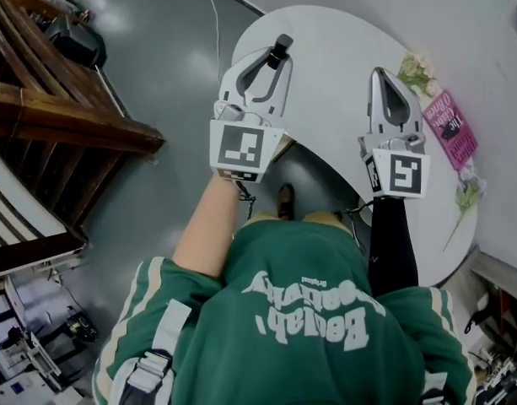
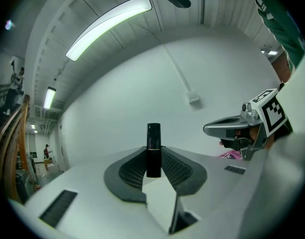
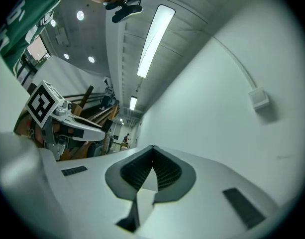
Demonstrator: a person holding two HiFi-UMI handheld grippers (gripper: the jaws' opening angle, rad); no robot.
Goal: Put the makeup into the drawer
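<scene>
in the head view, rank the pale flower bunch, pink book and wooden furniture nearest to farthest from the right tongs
1. pale flower bunch, on the table just right of the right tongs
2. pink book, farther right on the table
3. wooden furniture, far left, off the table

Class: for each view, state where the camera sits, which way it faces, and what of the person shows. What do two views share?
Head view: on the head, facing steeply down at the white rounded table; green sweatshirt, left gripper, right gripper show.
Left gripper view: on that gripper, facing a white wall; jaws clamp a black cylindrical makeup tube.
Right gripper view: on that gripper, facing the same wall; jaws shut, empty.
Shared: each gripper view shows the other gripper.
</scene>
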